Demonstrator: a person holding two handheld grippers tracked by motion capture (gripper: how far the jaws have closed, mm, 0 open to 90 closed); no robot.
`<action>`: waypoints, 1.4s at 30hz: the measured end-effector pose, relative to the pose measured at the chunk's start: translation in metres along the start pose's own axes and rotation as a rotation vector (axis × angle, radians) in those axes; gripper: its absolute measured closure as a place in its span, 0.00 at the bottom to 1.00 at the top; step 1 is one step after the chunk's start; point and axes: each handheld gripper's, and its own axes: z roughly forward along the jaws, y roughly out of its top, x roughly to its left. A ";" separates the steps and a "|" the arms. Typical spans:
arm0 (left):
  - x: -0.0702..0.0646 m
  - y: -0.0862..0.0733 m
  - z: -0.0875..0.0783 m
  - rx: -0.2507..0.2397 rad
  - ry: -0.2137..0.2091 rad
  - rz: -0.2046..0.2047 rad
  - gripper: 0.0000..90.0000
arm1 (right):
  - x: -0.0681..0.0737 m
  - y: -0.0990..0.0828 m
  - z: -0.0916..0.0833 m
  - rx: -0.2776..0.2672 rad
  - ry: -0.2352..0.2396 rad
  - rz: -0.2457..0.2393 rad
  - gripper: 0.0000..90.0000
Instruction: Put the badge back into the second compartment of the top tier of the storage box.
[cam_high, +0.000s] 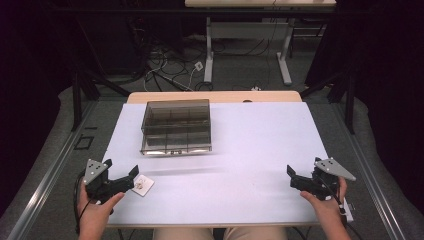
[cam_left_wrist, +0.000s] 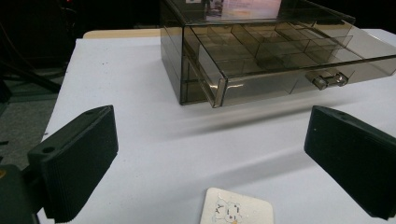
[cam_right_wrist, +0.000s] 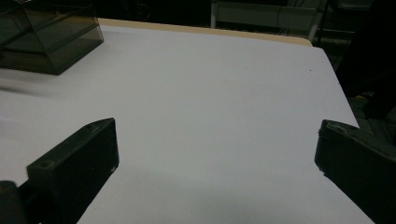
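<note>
A: Left hand-held gripper (cam_high: 121, 181) at the near-left corner of the bench (cam_high: 250, 150), jaws spread wide, nothing between them. Small white card (cam_left_wrist: 238, 208) lies flat just ahead of it.

B: Right one?

A: Right hand-held gripper (cam_high: 300, 180) near the right edge, released too, bare bench between its jaws.

B: Box?

A: Smoky clear drawer organizer (cam_high: 176, 126) sits far-left, drawer (cam_left_wrist: 299, 60) pulled partly out, compartments look empty.
</note>
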 end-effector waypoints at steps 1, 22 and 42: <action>0.000 0.000 0.000 -0.001 0.000 0.004 0.03 | 0.000 0.000 0.000 -0.004 0.005 0.003 0.00; -0.004 -0.005 0.008 0.101 -0.006 0.093 0.08 | 0.004 -0.003 0.007 0.025 0.044 0.003 0.00; -0.012 -0.006 0.014 0.189 -0.054 0.123 0.14 | 0.008 -0.005 0.008 0.044 0.061 0.002 0.00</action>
